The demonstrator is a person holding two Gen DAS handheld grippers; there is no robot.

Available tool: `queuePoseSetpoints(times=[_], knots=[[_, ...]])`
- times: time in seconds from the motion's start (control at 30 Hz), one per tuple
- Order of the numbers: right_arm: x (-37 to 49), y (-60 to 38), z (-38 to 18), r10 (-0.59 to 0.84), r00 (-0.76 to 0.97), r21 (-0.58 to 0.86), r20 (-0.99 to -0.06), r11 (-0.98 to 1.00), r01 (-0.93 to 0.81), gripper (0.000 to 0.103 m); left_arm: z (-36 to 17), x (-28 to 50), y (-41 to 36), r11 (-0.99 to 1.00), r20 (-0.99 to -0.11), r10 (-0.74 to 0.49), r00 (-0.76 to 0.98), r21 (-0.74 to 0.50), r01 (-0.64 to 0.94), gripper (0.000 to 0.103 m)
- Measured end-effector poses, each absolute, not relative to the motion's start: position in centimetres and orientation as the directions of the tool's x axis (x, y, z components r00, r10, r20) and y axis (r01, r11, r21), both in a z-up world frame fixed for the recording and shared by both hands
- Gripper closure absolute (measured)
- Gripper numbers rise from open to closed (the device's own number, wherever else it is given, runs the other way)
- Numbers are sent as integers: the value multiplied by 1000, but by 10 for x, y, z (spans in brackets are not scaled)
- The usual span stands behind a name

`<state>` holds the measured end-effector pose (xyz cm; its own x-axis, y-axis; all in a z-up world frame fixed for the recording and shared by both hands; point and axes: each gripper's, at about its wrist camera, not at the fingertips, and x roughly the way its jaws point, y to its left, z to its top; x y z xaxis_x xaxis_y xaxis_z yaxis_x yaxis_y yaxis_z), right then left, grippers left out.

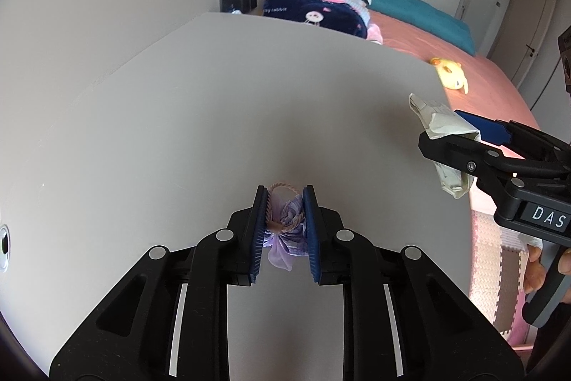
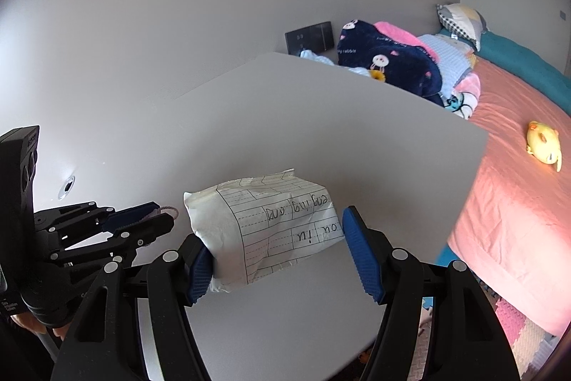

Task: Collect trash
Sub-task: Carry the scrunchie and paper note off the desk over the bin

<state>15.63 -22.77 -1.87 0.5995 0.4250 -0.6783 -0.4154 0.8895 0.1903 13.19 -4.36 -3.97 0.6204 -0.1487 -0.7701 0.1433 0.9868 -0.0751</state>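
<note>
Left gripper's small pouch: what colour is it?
Pale lilac pouch with a beige cord loop, pinched between the left gripper fingers; clearest in the left wrist view.

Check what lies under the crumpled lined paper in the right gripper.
Under the crumpled lined paper, held in the right gripper, only bare grey table shows. The patch directly beneath it is covered.

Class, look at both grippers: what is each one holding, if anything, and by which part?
The left gripper is shut on a small purple pouch, clamped at its tied neck. The right gripper holds a crumpled lined paper by its near end.
</note>
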Motion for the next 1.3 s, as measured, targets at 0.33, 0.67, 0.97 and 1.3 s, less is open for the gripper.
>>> queuePoseSetpoints(times=[0.33,0.67,0.97,1.3], knots=[[114,-254,-5,420,626,196,-657,897,-396,36,-18,99,-63,985,-749,-157,644,-69,160,83],[75,-280,7,398,663,190,-635,911,-366,36,-6,71,-86,976,-731,-190,655,-67,209,83],[47,-304,12,376,693,190,-615,924,-333,36,3,51,-110,968,-718,-206,665,-52,245,83],[25,-337,12,337,720,192,-606,941,-279,36,4,39,-141,951,-713,-250,655,-52,306,83]])
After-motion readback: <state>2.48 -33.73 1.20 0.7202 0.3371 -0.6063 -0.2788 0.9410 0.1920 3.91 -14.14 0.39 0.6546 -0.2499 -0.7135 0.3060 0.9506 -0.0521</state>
